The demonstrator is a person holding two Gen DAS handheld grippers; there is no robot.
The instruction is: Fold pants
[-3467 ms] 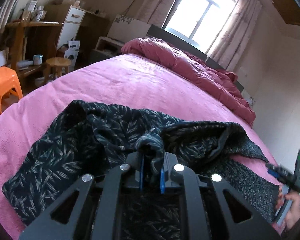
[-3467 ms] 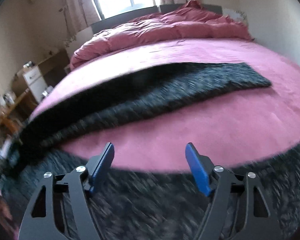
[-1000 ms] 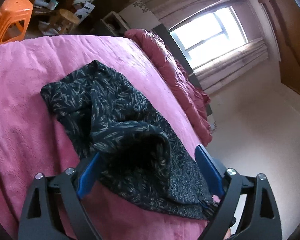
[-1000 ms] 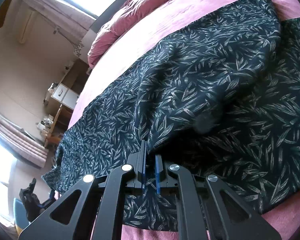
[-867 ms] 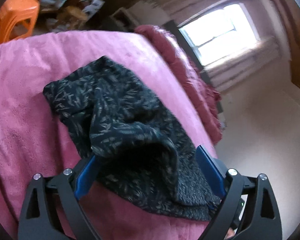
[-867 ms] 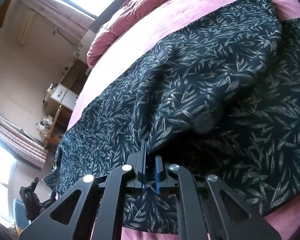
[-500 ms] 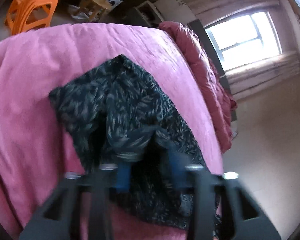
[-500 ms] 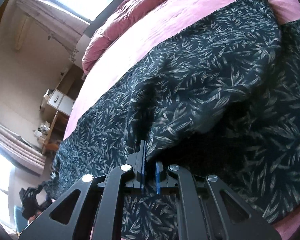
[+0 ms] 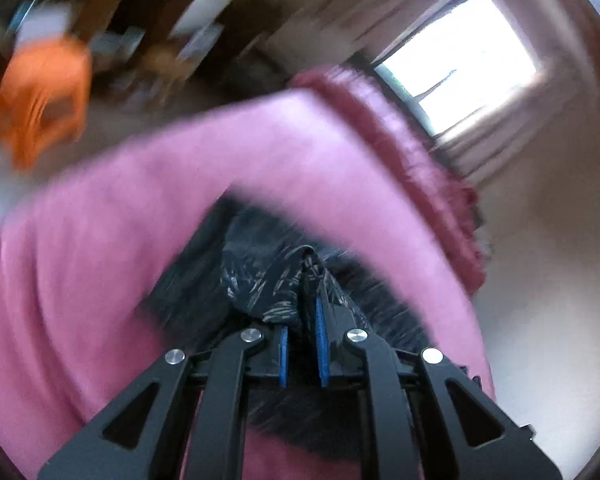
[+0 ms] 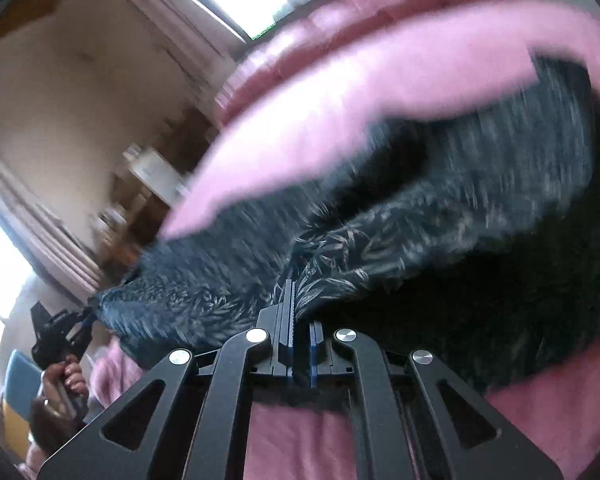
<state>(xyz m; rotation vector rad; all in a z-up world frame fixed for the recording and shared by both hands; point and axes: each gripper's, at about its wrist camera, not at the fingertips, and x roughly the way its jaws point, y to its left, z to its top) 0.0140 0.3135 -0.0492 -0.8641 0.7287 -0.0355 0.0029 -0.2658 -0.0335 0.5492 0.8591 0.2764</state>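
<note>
The pants [image 9: 272, 284] are dark fabric with a pale leaf print, lying on the pink bed [image 9: 140, 220]. My left gripper [image 9: 302, 320] is shut on a bunched fold of the pants and holds it raised. My right gripper [image 10: 300, 320] is shut on another edge of the pants [image 10: 380, 248], which stretch away to the left and right of it. In the right wrist view the left gripper [image 10: 60, 332] shows far left, at the end of the lifted fabric. Both views are blurred by motion.
A crumpled dark pink duvet [image 9: 400, 148] lies along the far side of the bed under a bright window [image 9: 460, 60]. An orange stool [image 9: 40, 96] and wooden furniture [image 9: 172, 40] stand beyond the bed's left edge.
My left gripper has closed on a fold of the pants and is lifting it. My right gripper stays shut on the fabric and both are moving fast, pulling the pants up off the bed.
</note>
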